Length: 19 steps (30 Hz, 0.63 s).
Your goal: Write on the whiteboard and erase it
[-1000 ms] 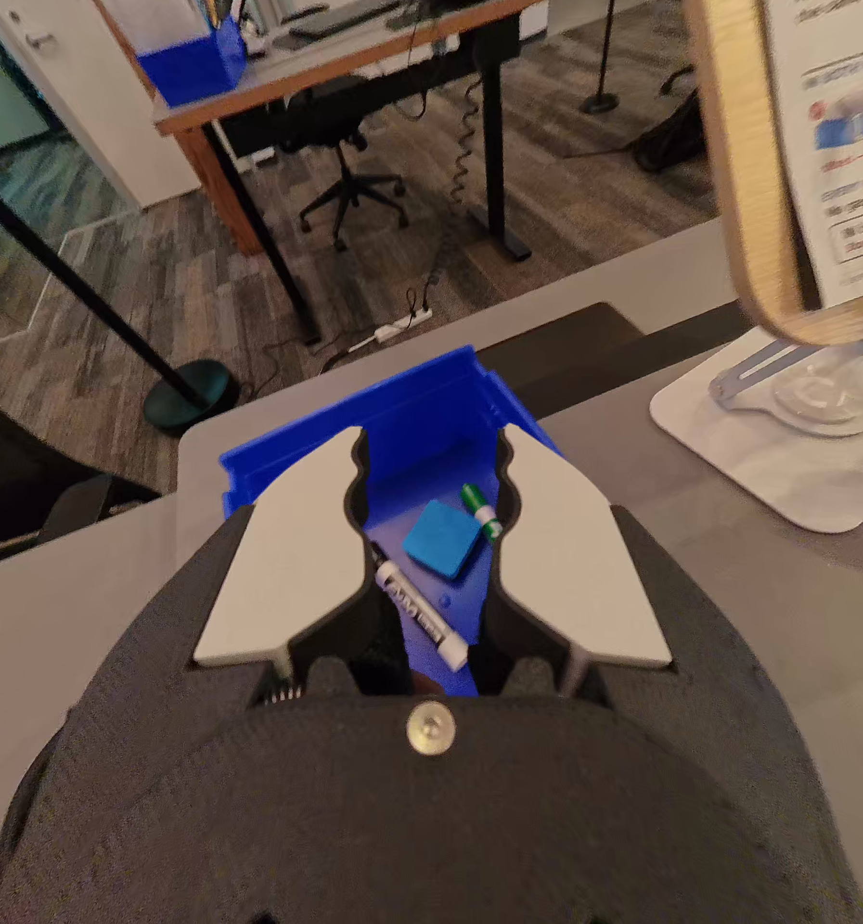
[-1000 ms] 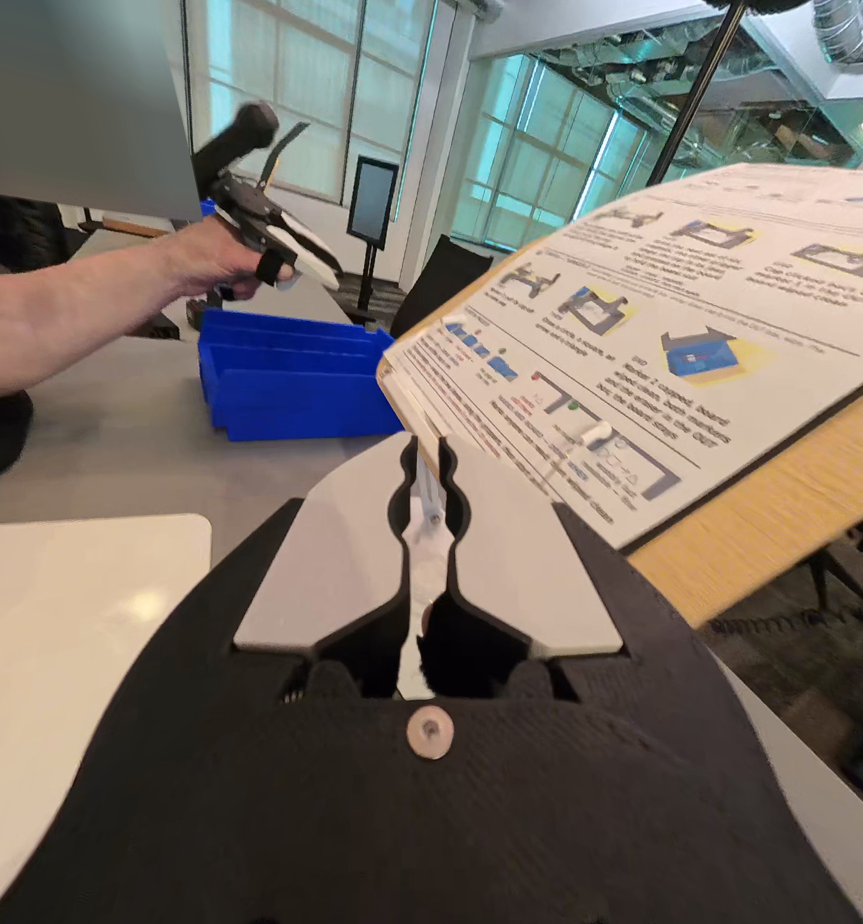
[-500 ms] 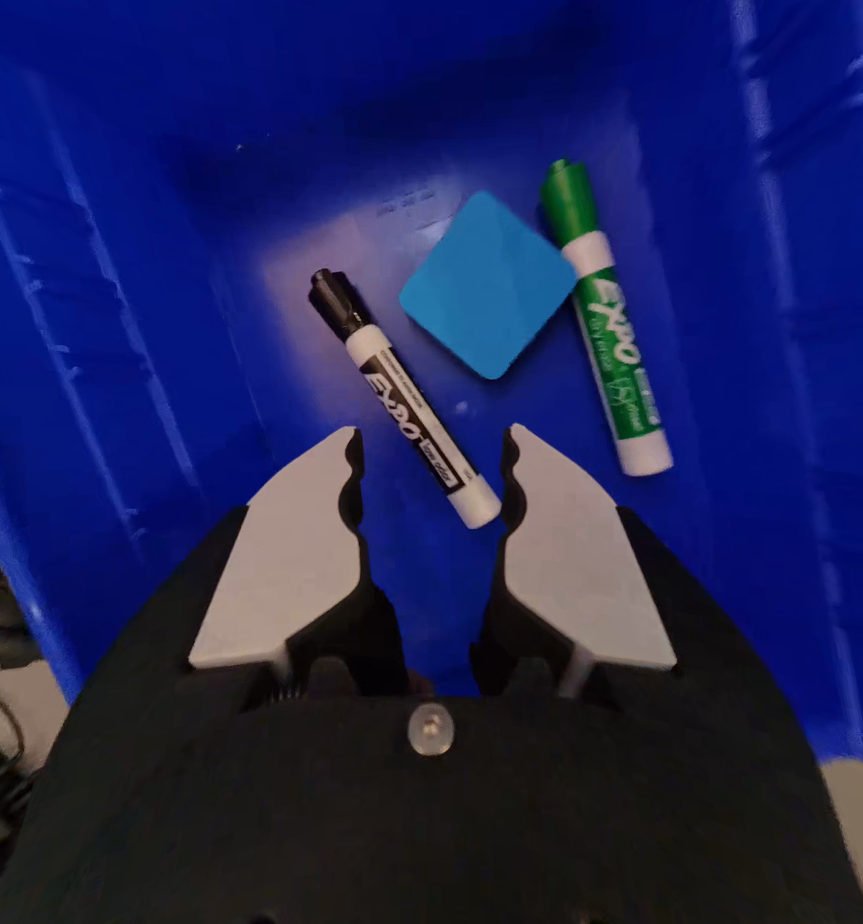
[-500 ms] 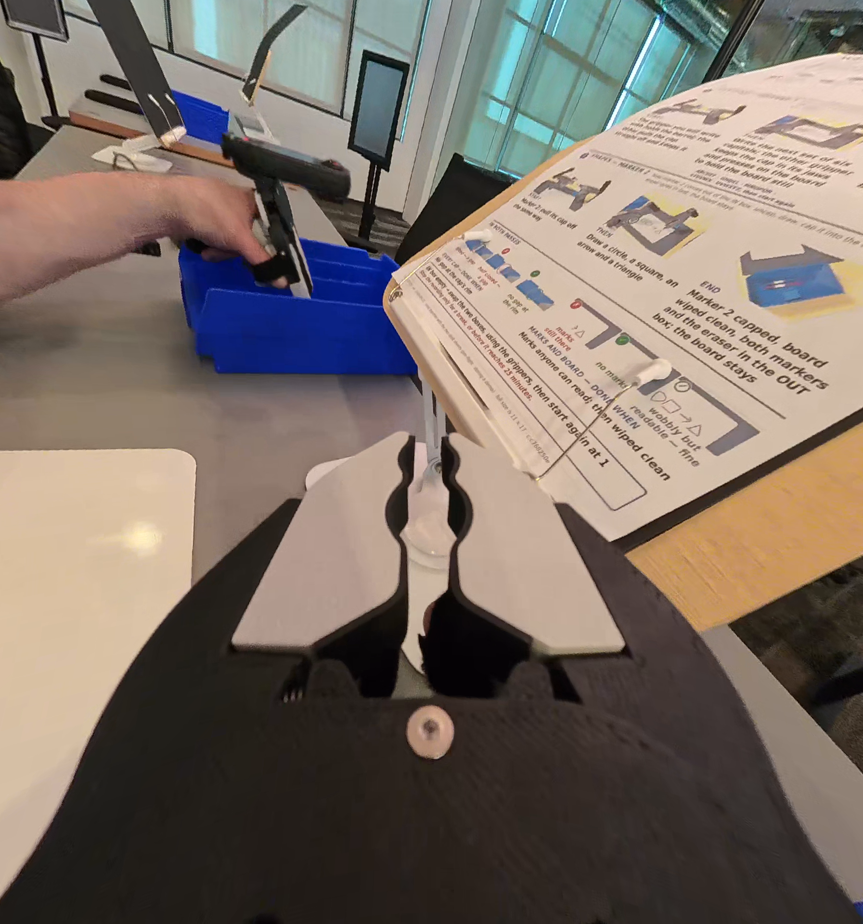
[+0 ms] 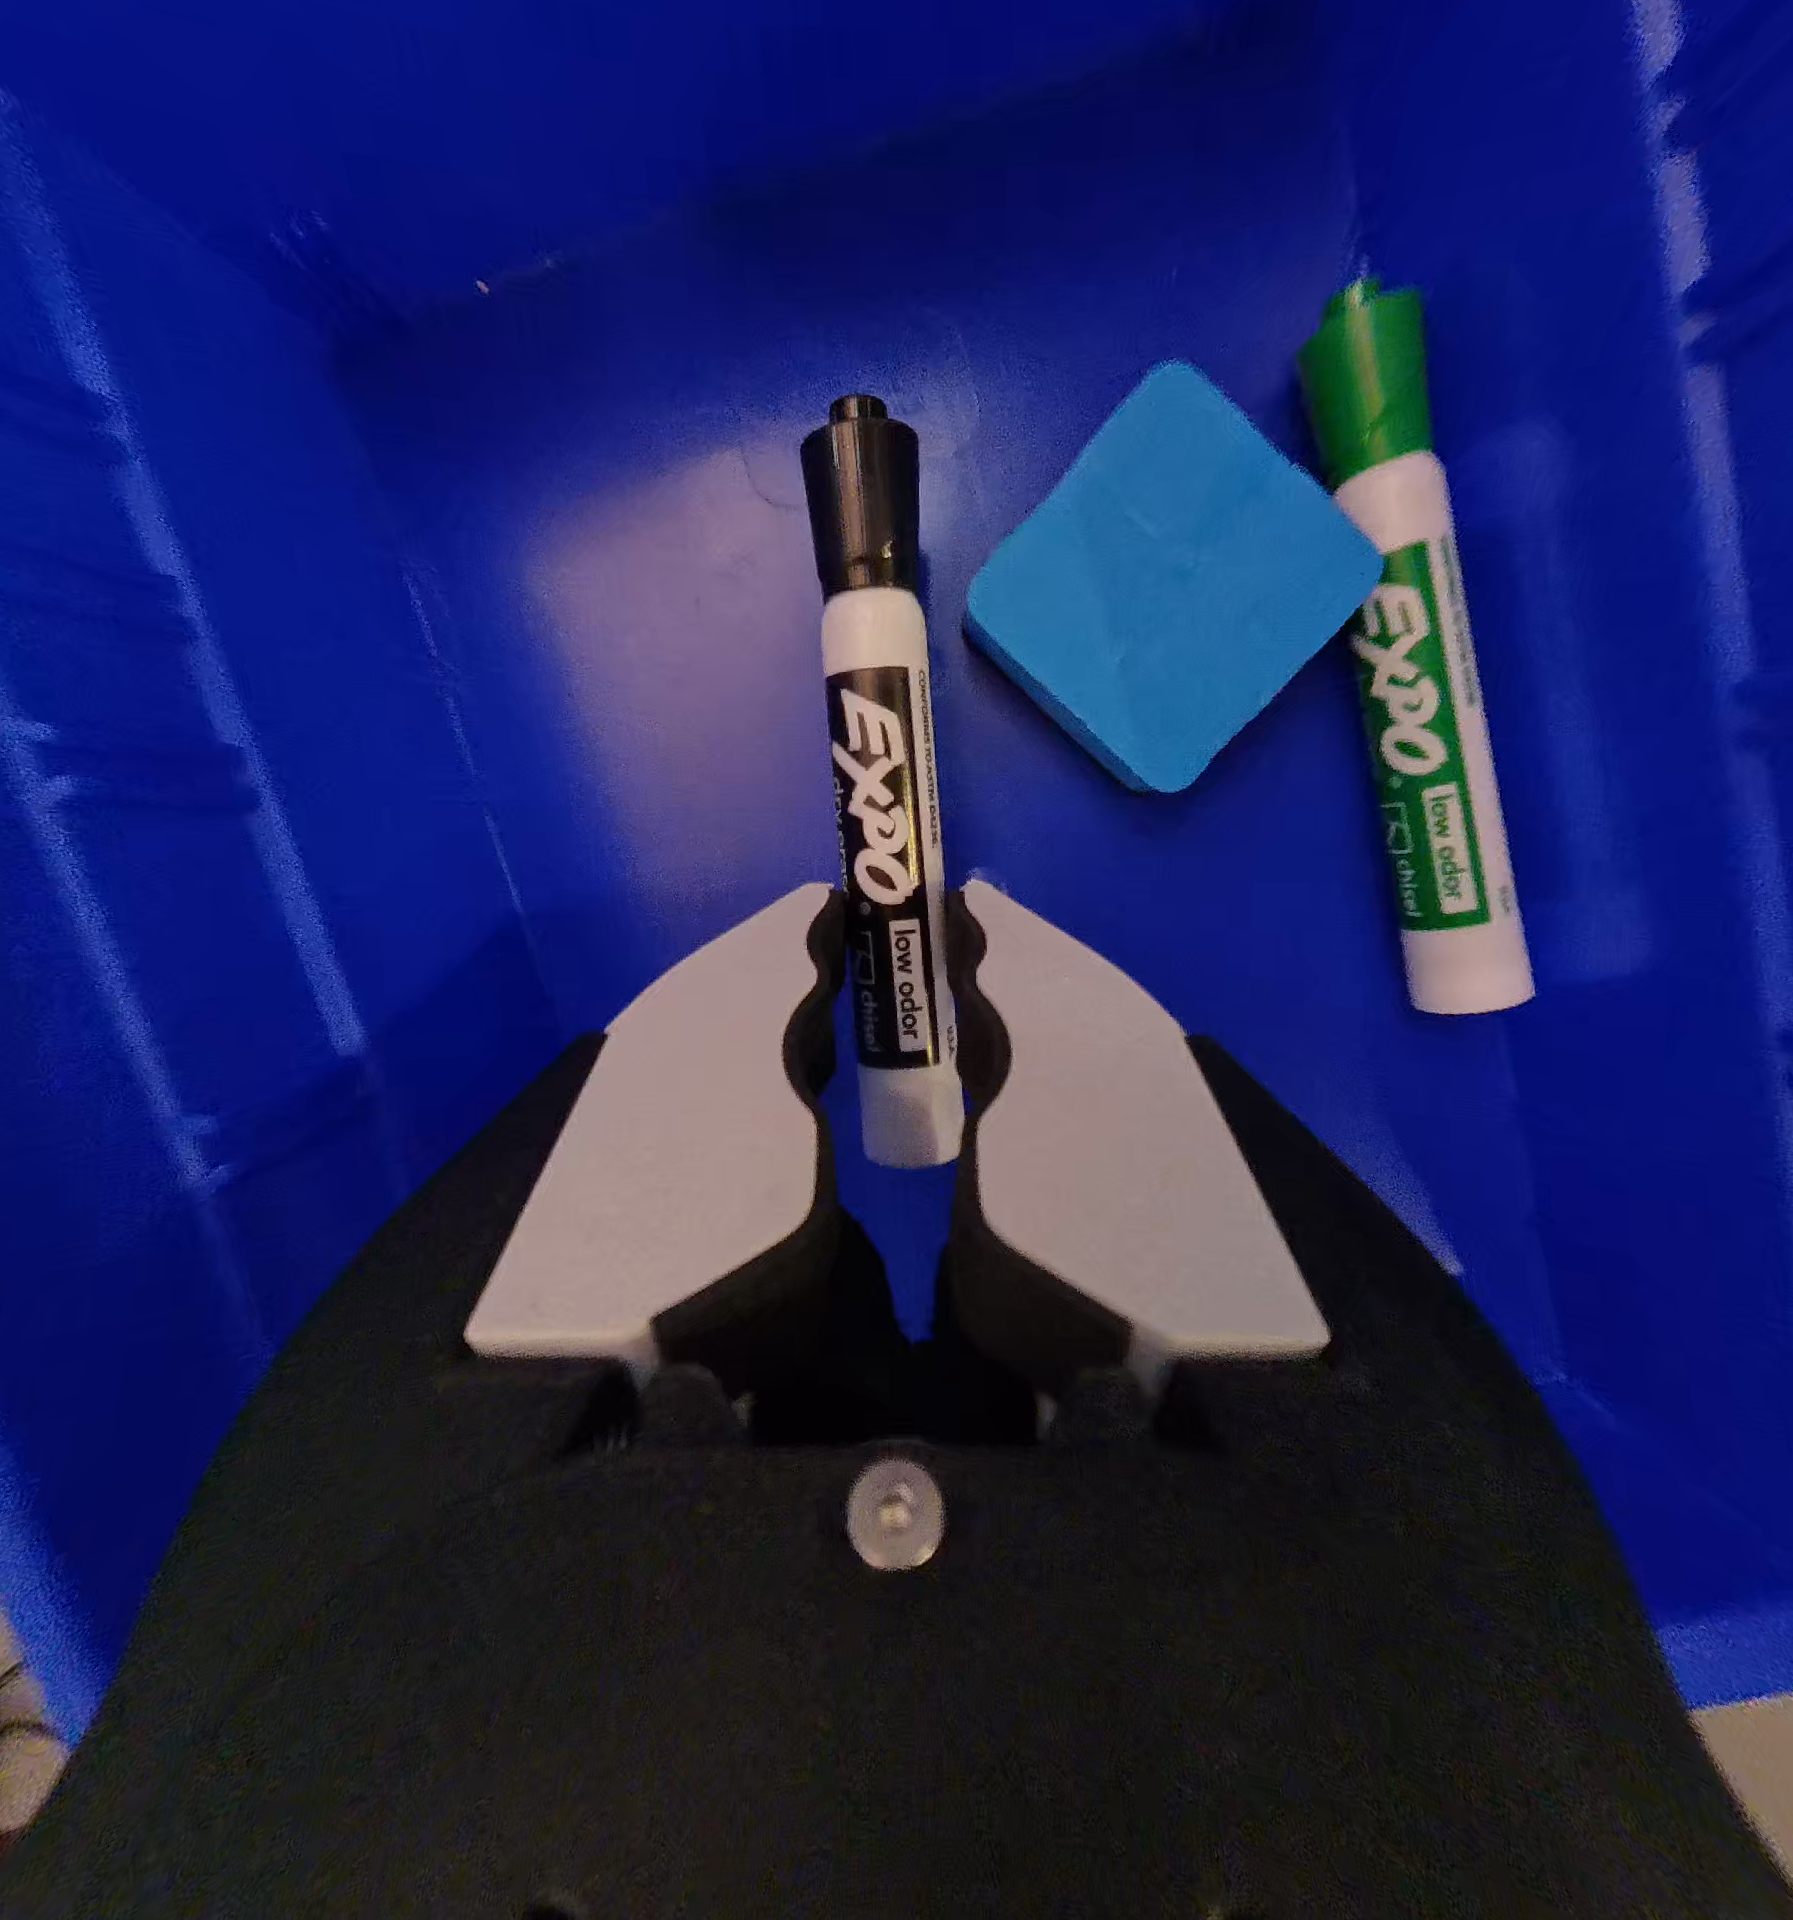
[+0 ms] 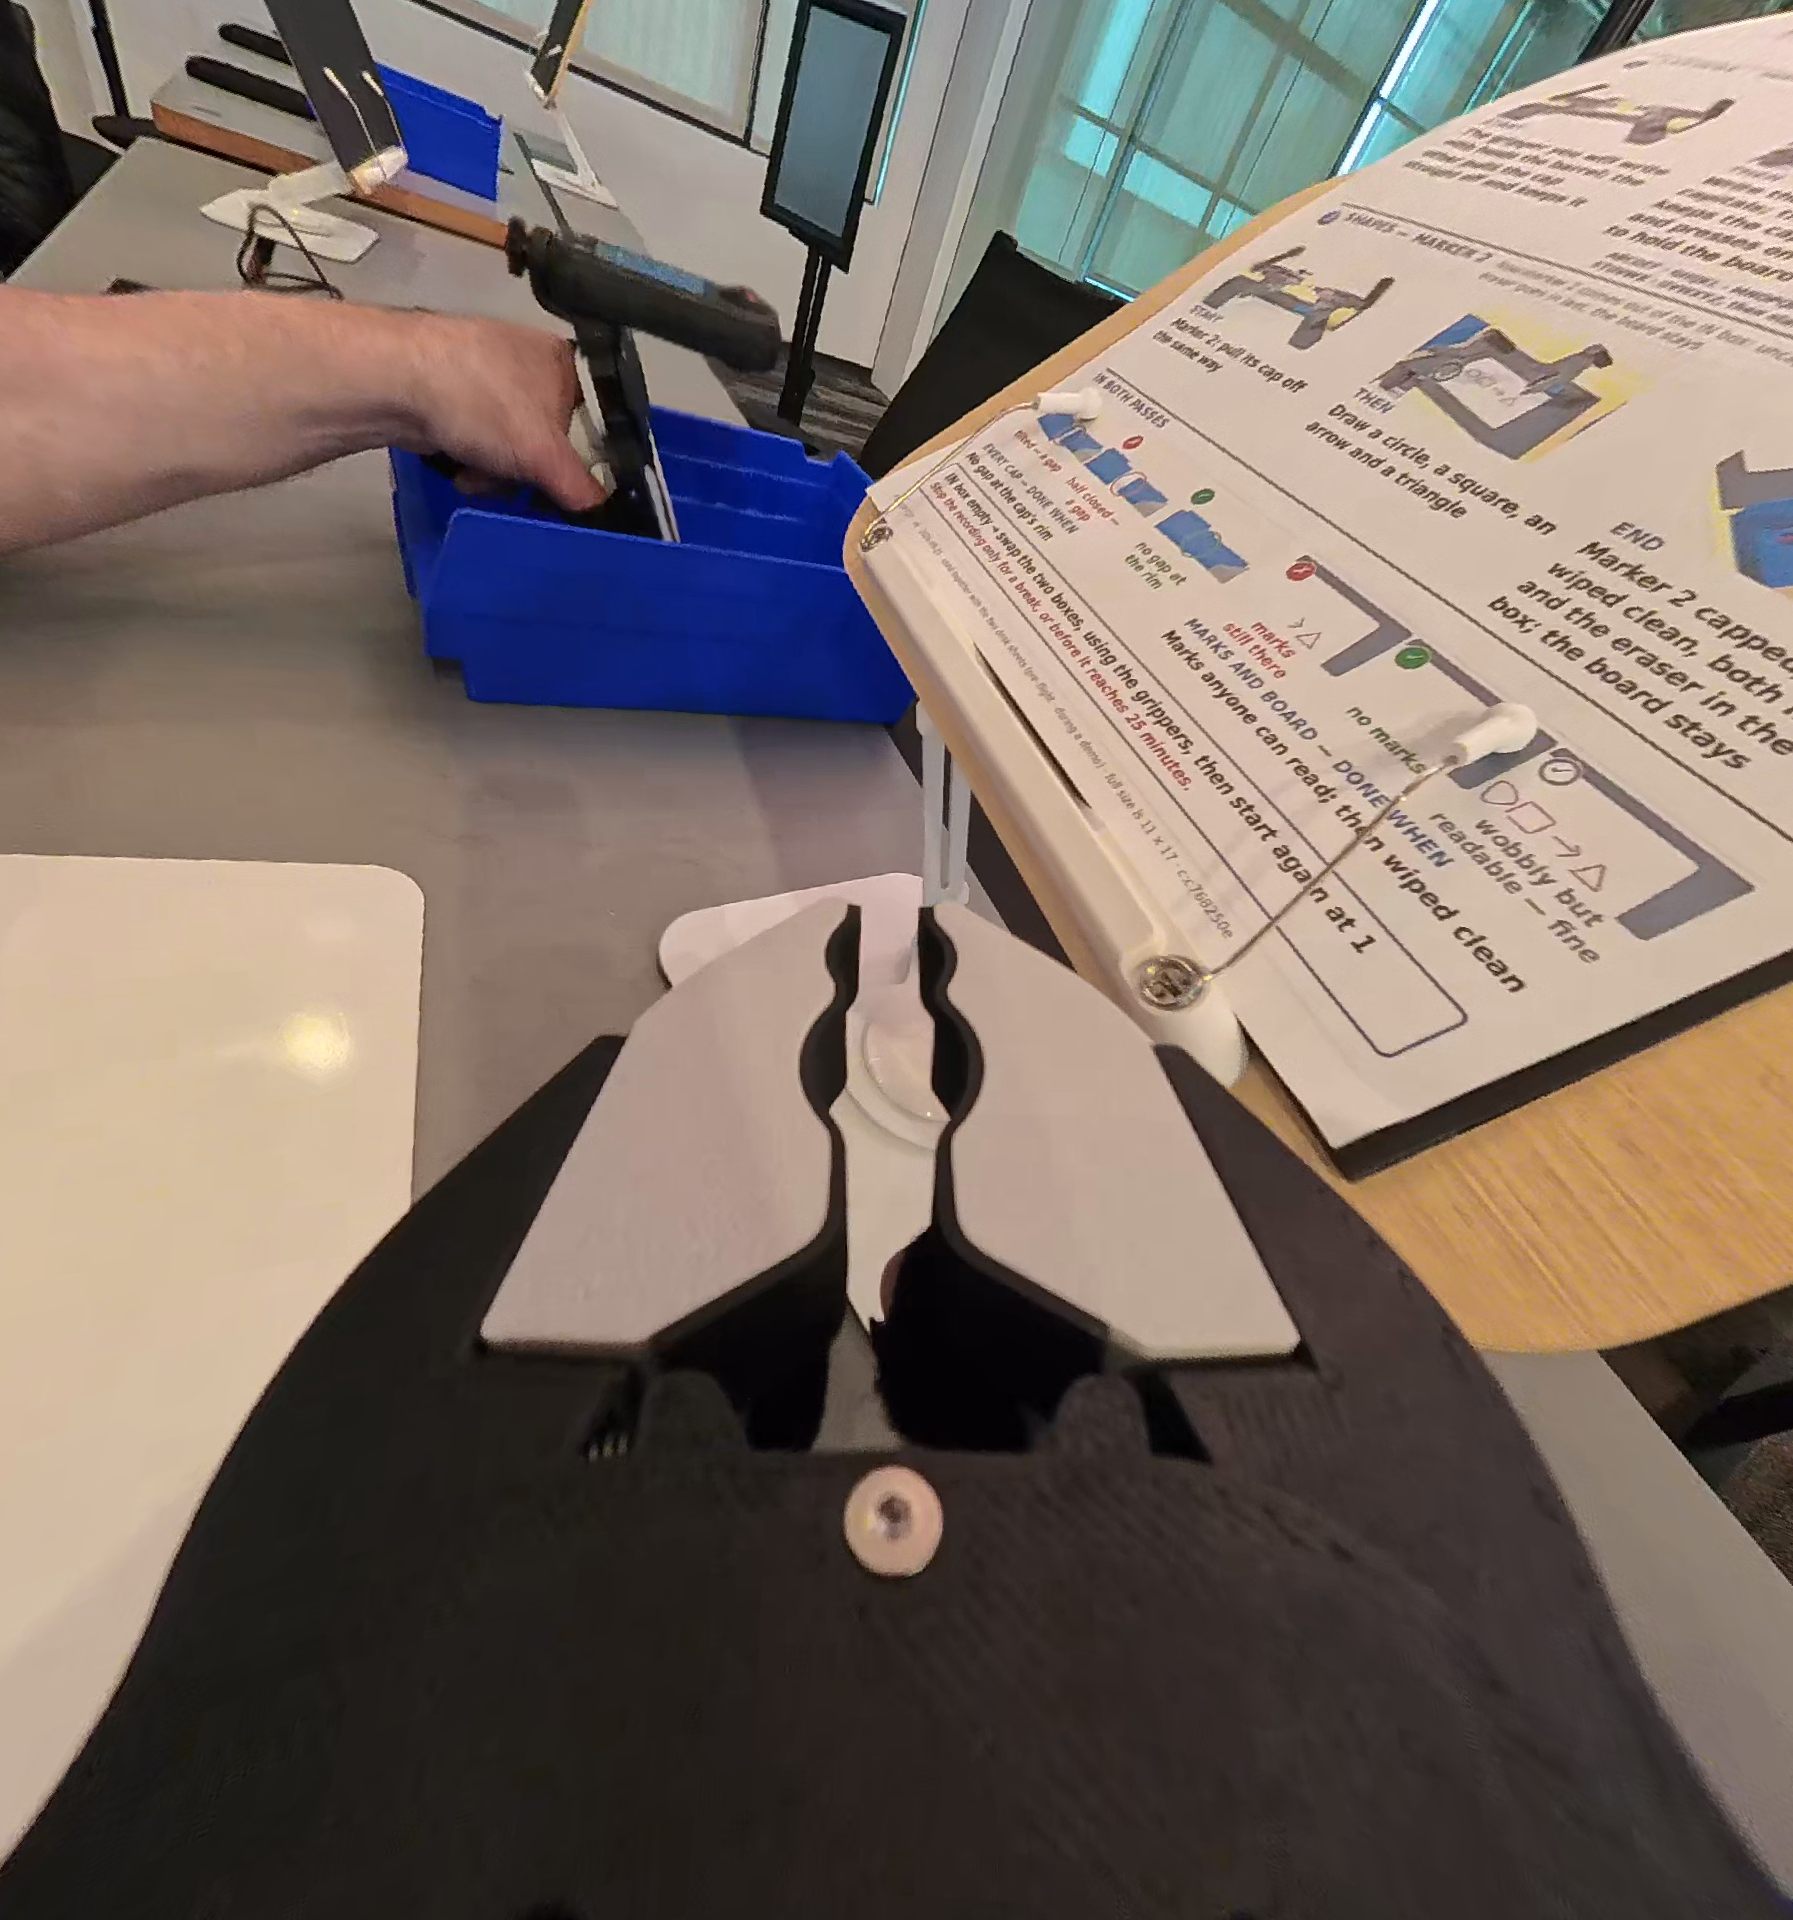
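Blue bin (image 5: 248, 727), contents: black marker (image 5: 876, 727), capped, its barrel clamped between the pads of the left gripper (image 5: 894, 904); blue eraser (image 5: 1172, 577) flat on the floor just right of it; green marker (image 5: 1411, 665), capped, touching the eraser's right corner. Grey table (image 6: 248, 727): whiteboard (image 6: 144, 1091) lying flat at near left, well apart from the bin. Right gripper (image 6: 892, 920): jaws slightly apart with nothing between them, hovering over the white base of a document stand (image 6: 1391, 582).
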Available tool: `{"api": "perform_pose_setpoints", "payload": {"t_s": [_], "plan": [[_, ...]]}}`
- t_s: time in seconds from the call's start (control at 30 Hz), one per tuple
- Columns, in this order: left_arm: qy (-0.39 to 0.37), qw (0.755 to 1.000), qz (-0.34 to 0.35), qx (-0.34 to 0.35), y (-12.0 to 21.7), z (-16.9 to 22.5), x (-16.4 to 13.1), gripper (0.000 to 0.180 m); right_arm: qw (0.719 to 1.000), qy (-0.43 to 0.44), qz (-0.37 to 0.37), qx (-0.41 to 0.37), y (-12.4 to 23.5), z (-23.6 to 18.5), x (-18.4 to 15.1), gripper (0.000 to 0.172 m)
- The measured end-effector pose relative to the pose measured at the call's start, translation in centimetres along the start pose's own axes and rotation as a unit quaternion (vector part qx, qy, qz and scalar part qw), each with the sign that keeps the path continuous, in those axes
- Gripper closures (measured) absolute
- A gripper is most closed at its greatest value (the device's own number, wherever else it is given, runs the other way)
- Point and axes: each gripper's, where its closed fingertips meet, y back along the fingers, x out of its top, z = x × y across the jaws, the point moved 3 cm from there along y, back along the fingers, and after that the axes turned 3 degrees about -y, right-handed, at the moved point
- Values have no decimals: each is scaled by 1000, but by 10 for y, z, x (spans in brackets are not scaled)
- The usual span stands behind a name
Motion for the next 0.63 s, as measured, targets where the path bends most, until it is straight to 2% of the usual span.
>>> {"api": "perform_pose_setpoints", "payload": {"t_s": [0.03,0.1,0.17,0.23,0.27,0.3,0.37,0.43,0.5,0.57,0.63], "plan": [[7,1000,14,-3,5,-3,2,161,1000,2,-2,0,-1,-1,0,161],[14,999,44,-10,17,-8,6,161,1000,8,-5,-3,-3,-3,1,160],[28,993,104,-55,37,-4,17,161,1000,14,-2,-11,-4,-5,7,159],[23,970,202,-131,72,12,38,162,999,17,9,-26,-6,-8,17,151],[17,950,257,-178,94,26,50,162,999,20,18,-37,-7,-10,24,146],[17,924,306,-229,117,41,61,162,998,29,26,-48,-8,-13,32,144],[-1,853,398,-338,166,82,80,162,994,62,42,-80,-12,-22,47,137],[-21,784,456,-421,202,129,93,161,986,96,61,-120,-16,-32,61,125],[-28,718,489,-495,224,182,101,162,977,121,74,-157,-19,-43,73,119],[-4,645,495,-582,234,233,102,161,965,152,86,-196,-22,-52,81,116],[32,593,480,-646,231,276,99,161,952,180,92,-231,-25,-60,85,110]]}}
